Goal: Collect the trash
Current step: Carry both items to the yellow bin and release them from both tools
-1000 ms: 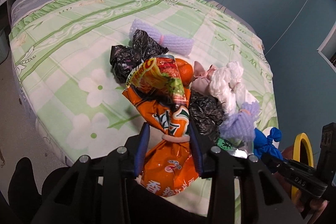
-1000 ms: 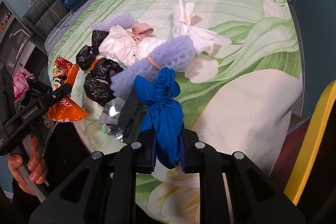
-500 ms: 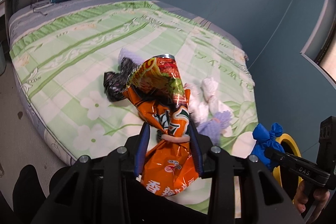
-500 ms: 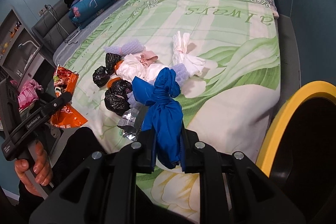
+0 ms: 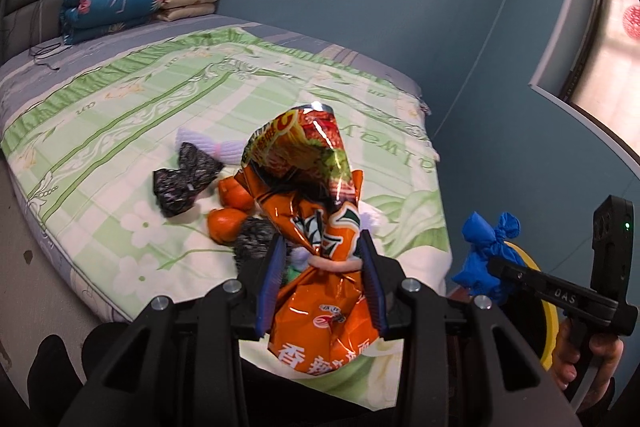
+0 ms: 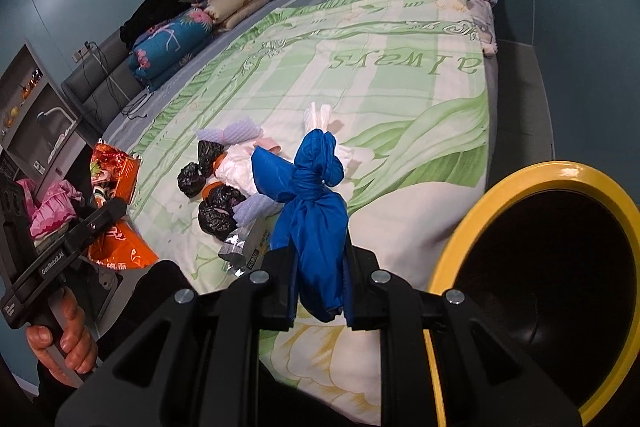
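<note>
**Handling of held trash items**

The left gripper (image 5: 322, 281) is clamped on the orange snack bag (image 5: 316, 227) at its banded waist; the foil is judged light, crinkly and slippery. The right gripper (image 6: 320, 277) is closed on the knotted blue bag (image 6: 316, 207), judged soft and light, and best taken below the knot. Both are held beside the yellow-rimmed bin (image 6: 532, 179), with the remaining trash lying on the bed (image 6: 400, 67) beyond.

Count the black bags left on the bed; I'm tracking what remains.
3 visible: one nearest the purple foam, one just before it, one nearest the bed's edge. Others may hide under the pile.
</note>
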{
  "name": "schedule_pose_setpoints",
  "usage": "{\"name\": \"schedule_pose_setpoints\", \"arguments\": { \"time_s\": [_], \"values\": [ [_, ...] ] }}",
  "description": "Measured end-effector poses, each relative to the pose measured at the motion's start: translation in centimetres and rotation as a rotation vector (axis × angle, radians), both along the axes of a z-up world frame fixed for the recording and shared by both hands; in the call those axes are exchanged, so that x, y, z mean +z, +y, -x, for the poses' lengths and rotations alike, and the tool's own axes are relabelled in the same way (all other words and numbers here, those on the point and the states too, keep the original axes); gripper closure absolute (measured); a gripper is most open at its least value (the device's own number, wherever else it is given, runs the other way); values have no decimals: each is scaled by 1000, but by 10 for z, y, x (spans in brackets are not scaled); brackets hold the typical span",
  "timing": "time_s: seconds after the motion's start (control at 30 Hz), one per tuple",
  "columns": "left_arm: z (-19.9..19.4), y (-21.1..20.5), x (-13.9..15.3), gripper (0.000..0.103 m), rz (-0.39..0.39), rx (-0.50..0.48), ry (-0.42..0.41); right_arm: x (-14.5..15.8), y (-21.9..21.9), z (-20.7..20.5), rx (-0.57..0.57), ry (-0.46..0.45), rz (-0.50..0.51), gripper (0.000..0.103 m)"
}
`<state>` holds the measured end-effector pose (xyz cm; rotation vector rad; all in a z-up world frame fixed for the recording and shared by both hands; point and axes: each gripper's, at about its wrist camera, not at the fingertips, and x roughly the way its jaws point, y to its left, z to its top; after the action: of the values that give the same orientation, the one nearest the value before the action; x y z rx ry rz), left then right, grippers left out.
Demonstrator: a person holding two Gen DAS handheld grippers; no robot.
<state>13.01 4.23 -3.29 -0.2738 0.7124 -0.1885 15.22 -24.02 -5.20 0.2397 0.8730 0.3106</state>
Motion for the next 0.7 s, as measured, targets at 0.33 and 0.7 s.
{"name": "schedule_pose_setpoints", "arguments": {
  "time_s": [0.33,0.7],
  "values": [
    [6,-41,15,68,8,-108,-6,19,-32,14,-68,-61,-11,87],
    [4,-94,38,68,-14,-234,-33,35,-73,28,-163,-116,-26,87]
  ]
}}
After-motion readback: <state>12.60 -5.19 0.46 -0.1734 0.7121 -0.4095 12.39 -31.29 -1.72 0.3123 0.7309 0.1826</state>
